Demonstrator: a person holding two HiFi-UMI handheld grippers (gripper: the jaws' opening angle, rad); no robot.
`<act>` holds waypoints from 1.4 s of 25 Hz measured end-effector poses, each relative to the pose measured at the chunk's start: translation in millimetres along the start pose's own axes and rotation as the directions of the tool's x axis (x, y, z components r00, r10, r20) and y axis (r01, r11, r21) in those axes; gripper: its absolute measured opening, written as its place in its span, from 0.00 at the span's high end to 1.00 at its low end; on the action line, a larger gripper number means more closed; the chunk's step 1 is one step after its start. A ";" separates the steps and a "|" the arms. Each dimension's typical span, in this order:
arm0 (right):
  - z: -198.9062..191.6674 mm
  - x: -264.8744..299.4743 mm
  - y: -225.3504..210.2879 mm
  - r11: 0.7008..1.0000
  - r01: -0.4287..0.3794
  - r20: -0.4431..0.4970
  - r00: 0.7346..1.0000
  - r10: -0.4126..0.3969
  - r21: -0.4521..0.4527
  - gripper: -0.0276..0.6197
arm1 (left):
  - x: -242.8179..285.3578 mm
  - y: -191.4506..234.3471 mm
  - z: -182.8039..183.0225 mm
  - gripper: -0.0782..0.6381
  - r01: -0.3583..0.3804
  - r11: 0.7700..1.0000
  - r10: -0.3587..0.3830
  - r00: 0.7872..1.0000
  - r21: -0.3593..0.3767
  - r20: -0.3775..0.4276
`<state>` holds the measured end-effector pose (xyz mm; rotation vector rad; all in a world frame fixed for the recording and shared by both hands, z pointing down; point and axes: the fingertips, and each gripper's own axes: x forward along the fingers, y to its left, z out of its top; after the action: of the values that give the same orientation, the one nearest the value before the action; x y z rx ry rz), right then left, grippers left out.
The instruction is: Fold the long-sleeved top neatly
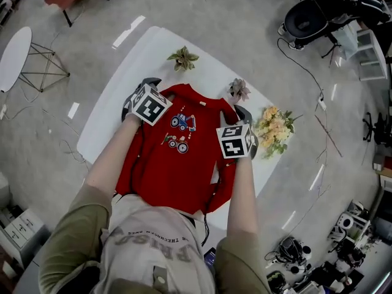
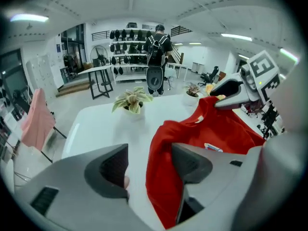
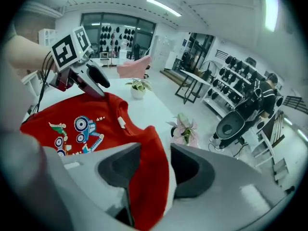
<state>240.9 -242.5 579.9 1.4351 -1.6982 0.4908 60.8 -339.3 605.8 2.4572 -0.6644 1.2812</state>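
Observation:
A red long-sleeved top (image 1: 177,164) with a vehicle print lies face up on the white table (image 1: 110,109), collar away from me. My left gripper (image 1: 149,82) is at its left shoulder. In the left gripper view the jaws (image 2: 149,165) stand apart, the shoulder fabric (image 2: 163,167) lying loose against the right jaw with bare table beside it. My right gripper (image 1: 242,111) is at the right shoulder. Its jaws (image 3: 155,170) are apart too, with a fold of red cloth (image 3: 149,177) between them and not pinched.
A small green plant (image 1: 183,58) stands beyond the collar, a pink one (image 1: 238,89) beside the right shoulder, and a yellow bouquet (image 1: 274,127) at the table's right edge. A side table (image 1: 15,54) and cables sit on the floor around.

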 end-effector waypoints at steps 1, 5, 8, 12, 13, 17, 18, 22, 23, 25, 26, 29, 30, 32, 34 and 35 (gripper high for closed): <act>-1.2 -0.4 1.4 1.000 -0.007 0.005 1.000 0.007 0.022 0.61 | -3.9 3.0 -1.4 0.49 0.005 1.000 -0.005 1.000 -0.017 0.010; -4.0 -33.5 1.2 0.991 -0.041 0.078 0.996 0.031 0.131 0.40 | -42.9 14.6 -2.9 0.45 -0.042 0.997 0.047 0.995 -0.062 0.093; -13.7 -81.4 15.2 0.981 -0.087 0.167 0.984 0.058 0.173 0.40 | -93.2 5.8 -16.5 0.45 -0.073 0.992 0.089 0.983 -0.105 0.158; -61.6 -152.9 81.6 0.967 -0.227 0.219 0.956 0.197 0.120 0.40 | -157.5 -56.6 -86.3 0.45 -0.059 0.996 0.068 0.987 -0.067 0.148; -78.9 -169.8 106.0 0.956 -0.279 0.212 0.943 0.256 0.089 0.40 | -168.5 -78.0 -110.5 0.45 -0.051 0.998 0.056 0.991 -0.048 0.122; -155.9 -221.5 213.1 0.870 -0.491 0.107 0.863 0.494 -0.057 0.41 | -198.6 -163.1 -205.5 0.45 0.008 0.994 -0.001 0.998 -0.112 0.061; -174.9 -227.4 234.0 0.855 -0.510 0.070 0.853 0.516 -0.092 0.41 | -204.5 -181.9 -226.8 0.45 0.014 0.991 -0.008 0.999 -0.131 0.046; -224.6 -230.3 289.0 0.826 -0.498 -0.051 0.862 0.504 -0.262 0.42 | -216.4 -236.4 -293.6 0.45 -0.023 0.998 0.018 0.997 -0.064 -0.074; -233.0 -225.7 297.1 0.817 -0.489 -0.079 0.868 0.490 -0.305 0.42 | -217.1 -243.1 -302.3 0.45 -0.038 0.998 0.034 0.995 -0.043 -0.094; -246.6 -211.7 303.4 0.812 -0.448 -0.129 0.892 0.432 -0.374 0.48 | -219.7 -249.8 -310.9 0.45 -0.073 0.997 0.071 0.991 -0.013 -0.115; -251.7 -204.9 300.7 0.819 -0.417 -0.145 0.908 0.392 -0.394 0.63 | -221.6 -252.3 -311.7 0.45 -0.089 0.996 0.088 0.989 0.003 -0.117; -255.7 -204.8 281.1 0.867 -0.366 -0.141 0.931 0.337 -0.338 0.82 | -226.8 -260.2 -308.4 0.45 -0.130 0.988 0.138 0.985 0.078 -0.103; -254.3 -210.9 271.1 0.889 -0.350 -0.124 0.936 0.328 -0.296 0.85 | -227.0 -262.0 -307.5 0.45 -0.139 0.984 0.151 0.983 0.116 -0.103; -254.9 -225.6 247.8 0.928 -0.305 -0.089 0.952 0.292 -0.215 0.86 | -222.8 -263.5 -305.9 0.45 -0.138 0.970 0.164 0.980 0.200 -0.117; -265.9 -235.7 226.9 0.954 -0.251 -0.091 0.967 0.238 -0.167 0.86 | -214.8 -260.9 -301.2 0.45 -0.130 0.952 0.171 0.977 0.277 -0.129; -275.0 -236.8 220.1 0.959 -0.230 -0.110 0.971 0.214 -0.164 0.86 | -209.8 -258.6 -297.1 0.45 -0.126 0.943 0.173 0.976 0.307 -0.130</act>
<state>127.2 166.0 597.1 1.0865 -1.7902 0.5069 -114.0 71.0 588.3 2.5402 -0.6717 1.7258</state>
